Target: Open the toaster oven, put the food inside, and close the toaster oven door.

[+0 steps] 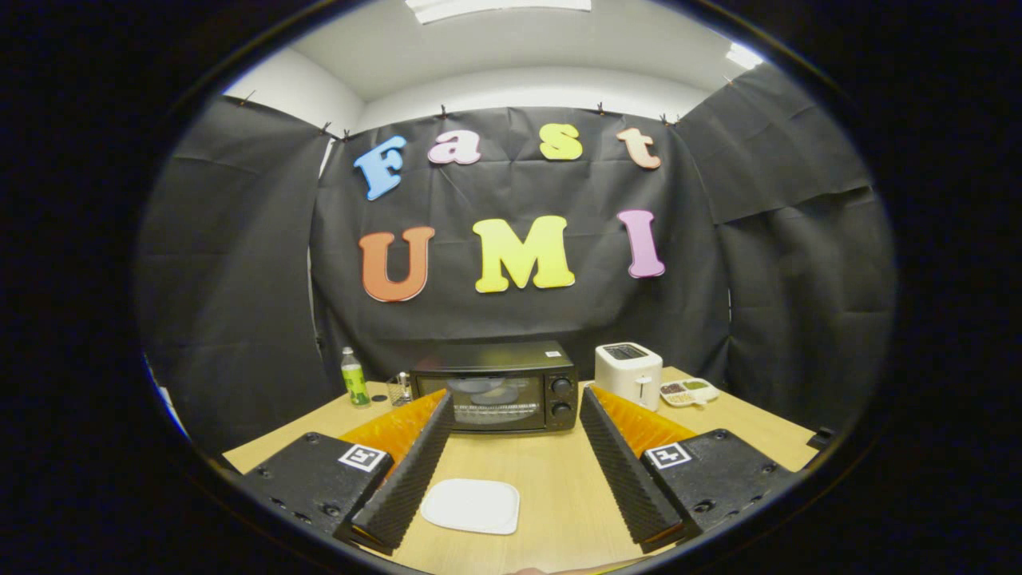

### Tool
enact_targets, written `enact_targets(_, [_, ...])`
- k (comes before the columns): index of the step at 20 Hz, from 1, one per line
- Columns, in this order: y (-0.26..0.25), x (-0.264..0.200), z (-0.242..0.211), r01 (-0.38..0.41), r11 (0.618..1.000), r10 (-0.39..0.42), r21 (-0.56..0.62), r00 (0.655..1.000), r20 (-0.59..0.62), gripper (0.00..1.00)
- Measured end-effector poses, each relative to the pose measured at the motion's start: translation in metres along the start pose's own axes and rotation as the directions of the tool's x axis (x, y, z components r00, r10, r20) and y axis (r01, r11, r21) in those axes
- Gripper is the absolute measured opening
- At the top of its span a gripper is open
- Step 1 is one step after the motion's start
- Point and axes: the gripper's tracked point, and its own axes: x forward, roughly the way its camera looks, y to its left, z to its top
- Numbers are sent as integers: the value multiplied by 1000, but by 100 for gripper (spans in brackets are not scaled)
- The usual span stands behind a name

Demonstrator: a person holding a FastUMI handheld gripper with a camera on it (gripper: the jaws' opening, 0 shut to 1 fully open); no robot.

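A black toaster oven [495, 387] stands on the wooden table [551, 479], straight ahead beyond my fingertips. Its glass door is shut, and two knobs sit on its right side. A flat white square plate [471, 505] lies on the table low between my fingers, nearer the left one. I cannot make out anything on it. My gripper [515, 395] is open, its fingers spread wide with nothing held between them. It hovers above the table, well short of the oven.
A white pop-up toaster [629, 374] stands right of the oven, with a small divided dish [688, 391] of foods beside it. Left of the oven are a green bottle [354, 377] and a small clear holder [399, 390]. Black cloth walls close in the booth.
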Motion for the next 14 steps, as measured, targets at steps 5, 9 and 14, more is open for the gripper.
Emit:
enact_targets(5, [-14, -3, -7, -18, 999, 19, 30, 1000, -9, 100])
enact_targets(9, [-26, -3, -6, -21, 999, 21, 26, 1000, -9, 100])
enact_targets(14, [-52, -6, -4, 9, 999, -9, 53, 1000, -3, 100])
